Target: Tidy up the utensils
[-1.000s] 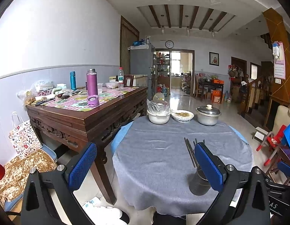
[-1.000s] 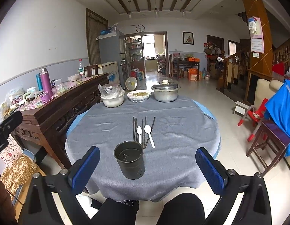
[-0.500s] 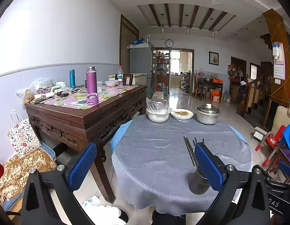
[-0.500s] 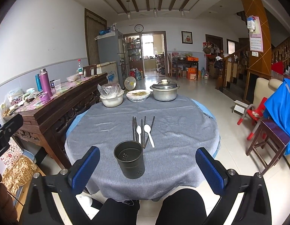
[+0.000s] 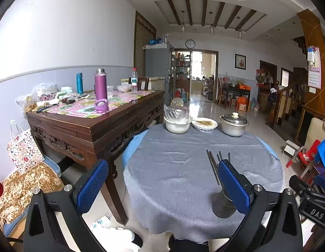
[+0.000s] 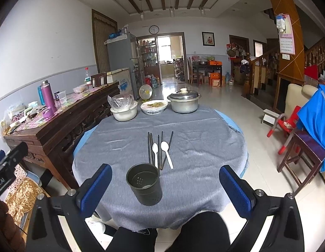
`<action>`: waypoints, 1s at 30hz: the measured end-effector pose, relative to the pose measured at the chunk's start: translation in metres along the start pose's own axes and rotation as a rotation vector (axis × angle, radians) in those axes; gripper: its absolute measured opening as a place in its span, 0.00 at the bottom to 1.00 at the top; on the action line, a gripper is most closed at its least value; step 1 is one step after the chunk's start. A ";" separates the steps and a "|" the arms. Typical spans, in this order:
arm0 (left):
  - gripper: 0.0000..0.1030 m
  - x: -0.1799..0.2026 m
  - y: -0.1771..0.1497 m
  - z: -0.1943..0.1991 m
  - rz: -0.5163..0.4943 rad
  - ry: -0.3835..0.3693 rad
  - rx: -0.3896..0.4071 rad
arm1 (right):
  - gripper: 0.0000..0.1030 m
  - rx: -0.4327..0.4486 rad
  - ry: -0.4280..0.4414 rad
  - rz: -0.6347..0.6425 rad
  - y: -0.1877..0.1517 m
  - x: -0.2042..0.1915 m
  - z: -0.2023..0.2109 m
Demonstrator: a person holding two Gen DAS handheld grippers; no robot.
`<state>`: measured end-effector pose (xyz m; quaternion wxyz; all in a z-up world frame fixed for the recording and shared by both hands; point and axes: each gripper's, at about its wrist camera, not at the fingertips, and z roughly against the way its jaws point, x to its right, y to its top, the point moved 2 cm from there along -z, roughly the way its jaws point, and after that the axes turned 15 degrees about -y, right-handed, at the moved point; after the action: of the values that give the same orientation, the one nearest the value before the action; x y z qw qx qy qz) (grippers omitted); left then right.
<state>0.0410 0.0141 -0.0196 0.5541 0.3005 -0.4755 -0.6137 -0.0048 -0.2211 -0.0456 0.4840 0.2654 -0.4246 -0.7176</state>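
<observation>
Utensil holder (image 6: 144,186) stands between the right tongs' (image 6: 165,188) wide-apart, empty fingers.

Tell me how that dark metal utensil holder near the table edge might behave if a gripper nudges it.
The utensil holder stands upright and looks empty, so it is probably light and may slide on the grey tablecloth. It is taller than wide, so a high push could tip it. On its side it would likely roll, being round.
</observation>
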 end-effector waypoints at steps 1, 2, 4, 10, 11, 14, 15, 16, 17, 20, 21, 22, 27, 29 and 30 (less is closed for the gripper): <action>1.00 -0.001 0.002 -0.007 -0.003 -0.009 -0.011 | 1.00 -0.005 0.004 -0.003 0.003 0.002 -0.004; 1.00 -0.003 0.004 -0.016 0.003 -0.022 -0.033 | 1.00 -0.013 0.010 -0.012 0.008 0.007 -0.011; 1.00 -0.006 0.008 -0.034 0.023 -0.049 -0.079 | 1.00 -0.036 0.024 -0.027 0.022 0.017 -0.029; 1.00 -0.023 0.011 -0.120 0.053 -0.131 -0.238 | 0.99 -0.205 0.142 -0.059 0.050 0.033 -0.116; 1.00 -0.025 0.011 -0.136 0.061 -0.135 -0.260 | 0.95 -0.242 0.167 -0.065 0.052 0.032 -0.137; 1.00 -0.027 0.007 -0.189 0.105 -0.170 -0.323 | 0.85 -0.337 0.225 -0.067 0.054 0.021 -0.196; 1.00 -0.028 0.005 -0.207 0.100 -0.174 -0.352 | 0.80 -0.358 0.247 -0.070 0.054 0.017 -0.212; 1.00 -0.028 0.003 -0.221 0.118 -0.192 -0.379 | 0.77 -0.385 0.273 -0.067 0.054 0.010 -0.232; 0.99 -0.027 0.000 -0.235 0.133 -0.208 -0.404 | 0.69 -0.414 0.291 -0.058 0.054 0.002 -0.254; 0.95 -0.023 -0.004 -0.274 0.149 -0.273 -0.463 | 0.64 -0.482 0.342 -0.021 0.052 -0.026 -0.312; 0.87 -0.020 -0.005 -0.289 0.152 -0.293 -0.482 | 0.61 -0.500 0.350 -0.011 0.050 -0.035 -0.329; 0.82 -0.018 -0.007 -0.302 0.159 -0.315 -0.499 | 0.60 -0.520 0.355 0.003 0.048 -0.046 -0.351; 0.64 0.001 -0.018 -0.355 0.173 -0.405 -0.603 | 0.60 -0.607 0.339 0.017 0.034 -0.072 -0.421; 0.64 0.006 -0.025 -0.371 0.161 -0.425 -0.636 | 0.60 -0.641 0.339 0.016 0.025 -0.080 -0.439; 0.64 0.009 -0.029 -0.378 0.158 -0.428 -0.646 | 0.60 -0.654 0.335 0.020 0.021 -0.084 -0.446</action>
<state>0.3664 -0.0908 -0.1832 0.5540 -0.0614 -0.3844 -0.7359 0.3912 -0.3046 -0.2519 0.6131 0.2064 -0.0903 -0.7572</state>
